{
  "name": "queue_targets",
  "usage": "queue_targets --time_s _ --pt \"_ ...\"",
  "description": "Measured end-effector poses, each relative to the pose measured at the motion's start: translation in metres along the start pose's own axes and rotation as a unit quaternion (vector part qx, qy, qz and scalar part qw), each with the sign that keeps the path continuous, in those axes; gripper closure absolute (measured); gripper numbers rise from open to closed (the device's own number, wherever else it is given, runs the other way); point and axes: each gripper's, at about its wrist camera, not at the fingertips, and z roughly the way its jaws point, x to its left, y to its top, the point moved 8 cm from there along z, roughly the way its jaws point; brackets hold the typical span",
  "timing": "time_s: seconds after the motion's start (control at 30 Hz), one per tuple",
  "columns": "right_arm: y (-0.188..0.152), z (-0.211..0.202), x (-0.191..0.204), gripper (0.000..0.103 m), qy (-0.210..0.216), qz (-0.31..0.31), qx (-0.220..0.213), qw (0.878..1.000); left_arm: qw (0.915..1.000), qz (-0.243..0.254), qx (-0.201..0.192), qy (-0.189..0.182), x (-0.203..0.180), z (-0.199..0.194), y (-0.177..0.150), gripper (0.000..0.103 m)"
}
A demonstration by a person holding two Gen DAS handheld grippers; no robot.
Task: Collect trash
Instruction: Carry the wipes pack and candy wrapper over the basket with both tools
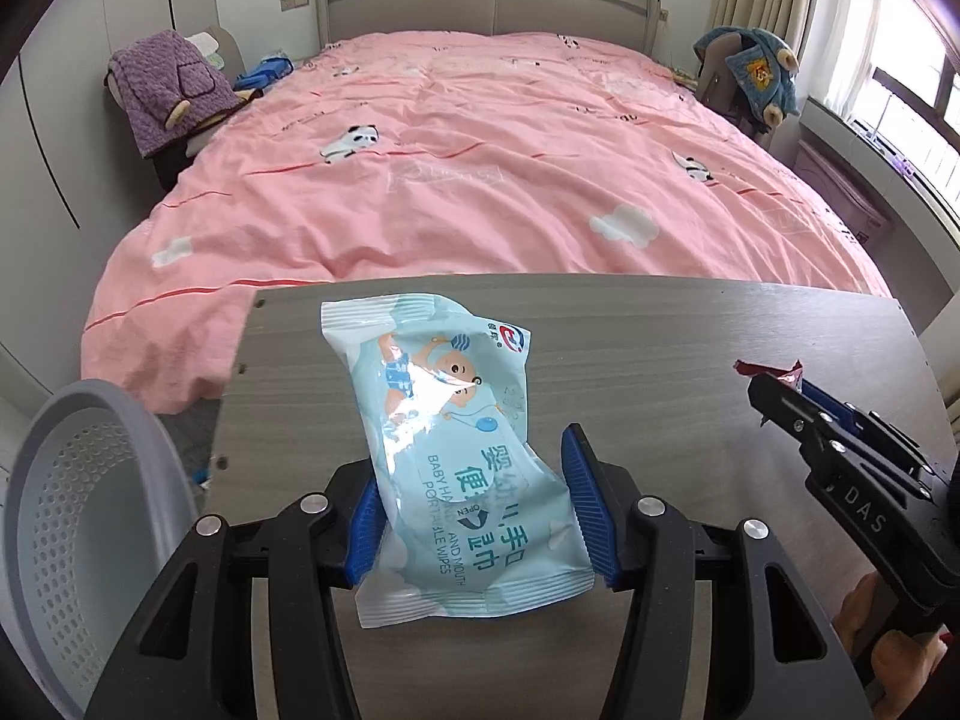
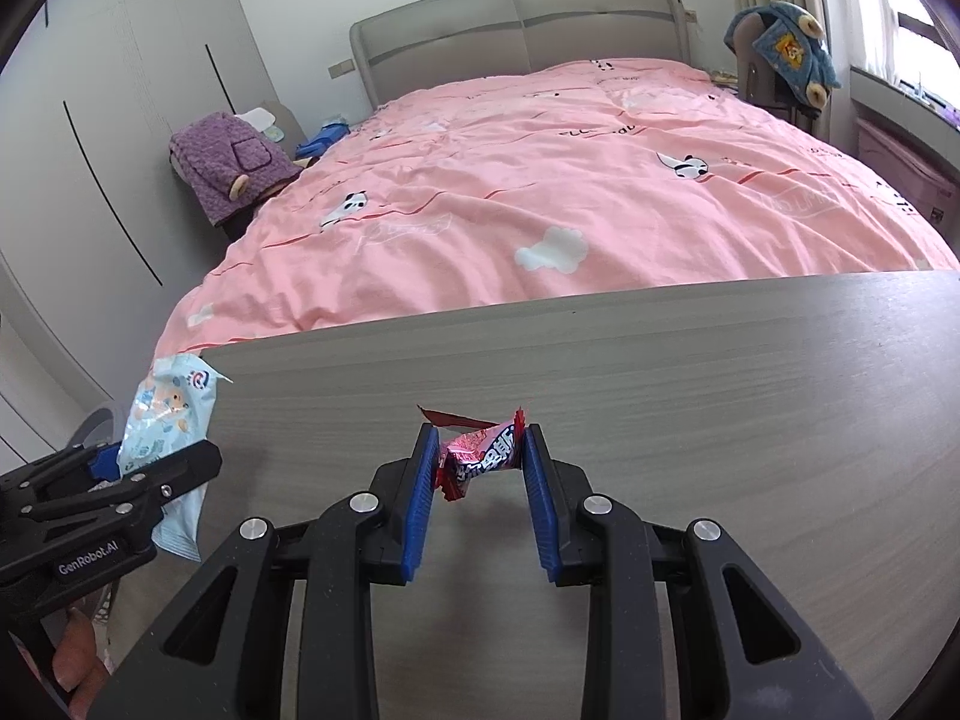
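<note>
Now left tongs (image 1: 474,516) clamp a pale-blue wipes pack (image 1: 444,456); right tongs (image 2: 480,480) pinch a crumpled red wrapper (image 2: 480,456).

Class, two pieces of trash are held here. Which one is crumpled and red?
The candy wrapper, pinched in the right tongs. It is small, red and twisted, while the wipes packet in the left tongs is large, pale blue and mostly flat.

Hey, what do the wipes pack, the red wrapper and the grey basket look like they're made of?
Wipes pack: thin glossy plastic film; it shows glare, wrinkles and crimped end seals.
Red wrapper: shiny film, maybe foil-lined; it is crumpled and glints.
Grey basket: probably rigid matte plastic, with a smooth moulded rim and rows of small holes.
</note>
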Motion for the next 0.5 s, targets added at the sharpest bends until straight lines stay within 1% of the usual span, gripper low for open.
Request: queue_targets --time_s 0.23,0.43,0.5 --pt "-0.012 -0.023 0.039 0.074 0.015 -0.017 -0.006 1.000 0.9994 -0.002 -0.034 0.007 0.026 -0.044 -0.014 0.051" --pt "-0.023 -0.034 0.087 0.074 0.040 -0.036 -0.007 0.999 0.9977 -0.010 -0.061 0.029 0.063 -0.077 -0.028 0.050" --pt "-0.028 -0.035 0.109 0.074 0.052 -0.048 -0.006 0.997 0.9970 -0.017 -0.066 0.037 0.078 -0.087 -0.034 0.050"
